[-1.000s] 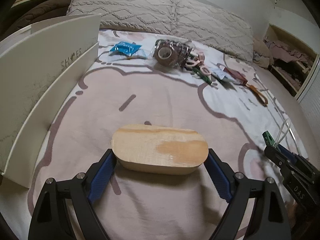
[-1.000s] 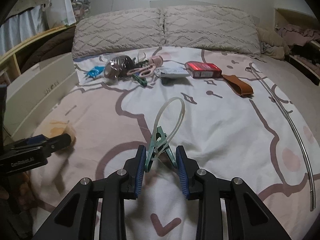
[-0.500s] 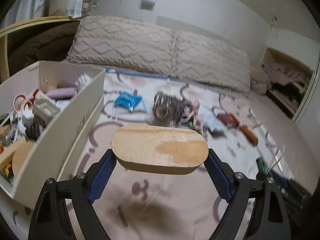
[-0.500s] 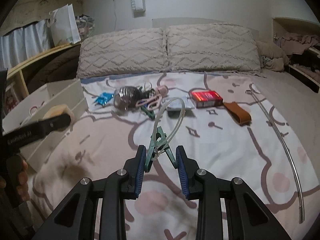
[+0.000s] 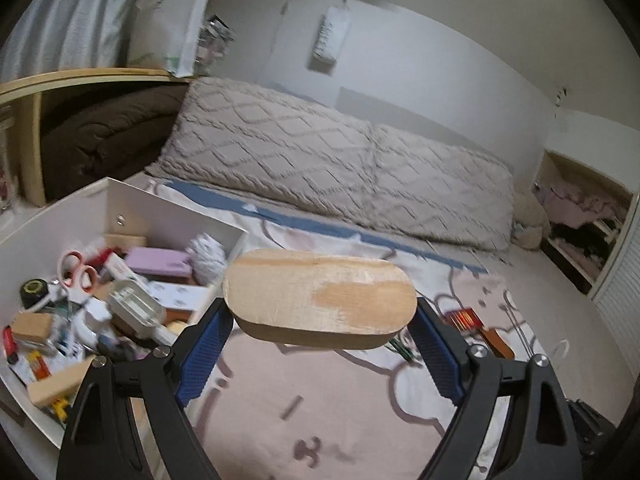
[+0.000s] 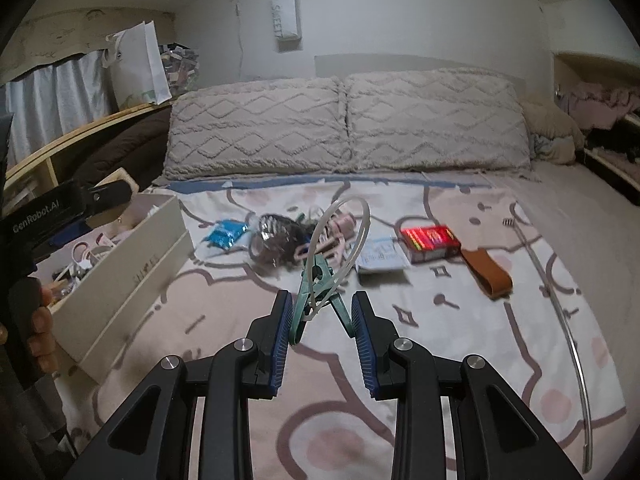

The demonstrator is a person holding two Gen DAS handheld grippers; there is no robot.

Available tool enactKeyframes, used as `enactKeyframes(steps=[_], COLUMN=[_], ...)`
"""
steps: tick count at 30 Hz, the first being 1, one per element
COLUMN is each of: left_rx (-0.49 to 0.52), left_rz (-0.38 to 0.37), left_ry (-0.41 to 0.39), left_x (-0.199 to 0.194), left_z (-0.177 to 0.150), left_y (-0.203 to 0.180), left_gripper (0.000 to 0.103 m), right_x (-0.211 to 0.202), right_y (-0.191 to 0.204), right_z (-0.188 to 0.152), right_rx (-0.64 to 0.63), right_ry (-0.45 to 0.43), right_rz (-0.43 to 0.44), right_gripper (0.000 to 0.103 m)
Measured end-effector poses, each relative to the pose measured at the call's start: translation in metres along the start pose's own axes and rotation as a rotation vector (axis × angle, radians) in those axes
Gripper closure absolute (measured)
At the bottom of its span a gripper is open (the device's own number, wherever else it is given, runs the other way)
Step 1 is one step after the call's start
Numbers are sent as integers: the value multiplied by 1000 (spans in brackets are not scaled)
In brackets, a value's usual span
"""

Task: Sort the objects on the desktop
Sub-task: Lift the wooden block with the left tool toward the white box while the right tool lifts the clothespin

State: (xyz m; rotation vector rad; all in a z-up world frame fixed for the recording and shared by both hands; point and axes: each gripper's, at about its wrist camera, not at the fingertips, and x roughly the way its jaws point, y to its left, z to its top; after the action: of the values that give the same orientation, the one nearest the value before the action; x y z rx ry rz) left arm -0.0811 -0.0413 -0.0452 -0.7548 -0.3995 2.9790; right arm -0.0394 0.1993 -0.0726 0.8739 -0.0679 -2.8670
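Observation:
My left gripper (image 5: 320, 344) is shut on an oval wooden block (image 5: 320, 298), held in the air just right of the white storage box (image 5: 172, 216). The box holds several items, among them scissors (image 5: 76, 272) and a purple case (image 5: 158, 262). My right gripper (image 6: 322, 320) is shut on a green clip (image 6: 316, 292) with a clear loop (image 6: 340, 232), lifted above the bed. The left gripper also shows in the right wrist view (image 6: 100, 196), over the box (image 6: 132, 264).
On the bed lie a blue packet (image 6: 226, 232), a tape roll in a clutter pile (image 6: 280, 240), a red box (image 6: 430, 240), a white card (image 6: 380, 258), a brown strap (image 6: 486, 274) and a long metal rod (image 6: 568, 320). Pillows (image 6: 344, 120) line the back.
Both grippers have risen from the bed. The left one has carried the wooden block up and left, next to the open box. The right one has lifted the green clip.

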Motion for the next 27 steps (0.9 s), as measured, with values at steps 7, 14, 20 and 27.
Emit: enactKeyframes(steps=[7,14,20,27], left_rx=[-23,-20,-8,50], left_rz=[93,192,238,319], left_ry=[-32,-59,-71,-82], left_x=[-7,-14,-26,-41], left_z=[6,10,12,10], left_y=[43,78,101,118], left_gripper=[14,14,14,14], right_x=[5,12,16,20], right_y=[34,80,114,151], right_z=[20,37,53,68], right_rx=[-8,-49,-76,-121], right_ry=[-6,5,-1,-3], right_rz=[68,141,183,218], right_gripper=[72,72,72,72])
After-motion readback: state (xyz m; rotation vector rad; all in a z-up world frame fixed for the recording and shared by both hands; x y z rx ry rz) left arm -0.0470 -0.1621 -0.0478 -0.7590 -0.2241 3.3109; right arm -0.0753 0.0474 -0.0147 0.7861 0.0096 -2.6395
